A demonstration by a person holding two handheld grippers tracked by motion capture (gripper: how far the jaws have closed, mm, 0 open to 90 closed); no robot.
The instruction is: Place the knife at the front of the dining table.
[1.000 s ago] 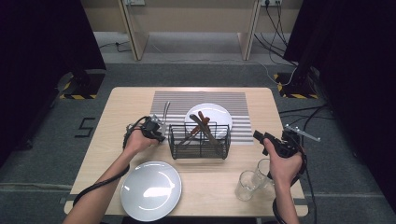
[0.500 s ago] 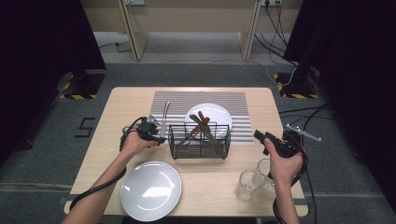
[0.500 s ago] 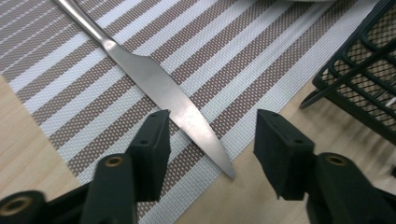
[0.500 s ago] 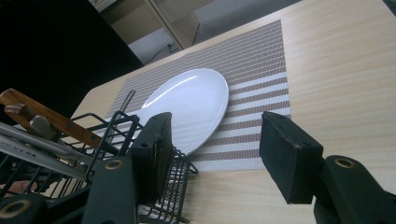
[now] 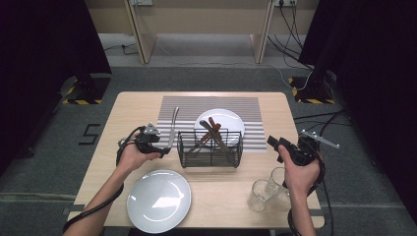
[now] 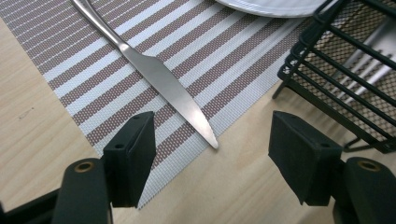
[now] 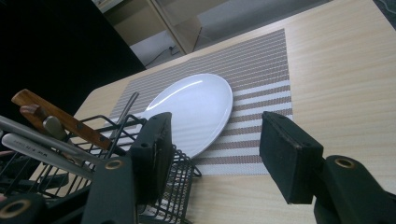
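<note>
A steel table knife [image 6: 159, 81] lies flat on the striped placemat [image 6: 224, 56], its tip at the mat's near edge. In the high view the knife [image 5: 173, 127] rests left of the black wire basket [image 5: 210, 148]. My left gripper [image 6: 214, 125] hovers just over the knife's tip; its jaws have just been opening and now stand wide, pads touching nothing. In the high view the left gripper [image 5: 163, 146] sits beside the basket's left end. My right gripper [image 5: 273, 144] is held right of the basket, open and empty, and faces the white plate [image 7: 196, 109].
The basket [image 7: 93, 158] holds several utensils, some with wooden handles [image 5: 215, 129]. A second white plate [image 5: 159, 200] lies at the front of the table. Two clear glasses [image 5: 259, 195] [image 5: 278, 179] stand at the front right, just below my right hand.
The left gripper has opened and let go of the knife, which now lies on the placemat. The left hand has drawn back a little to the left. The right hand has kept still.
</note>
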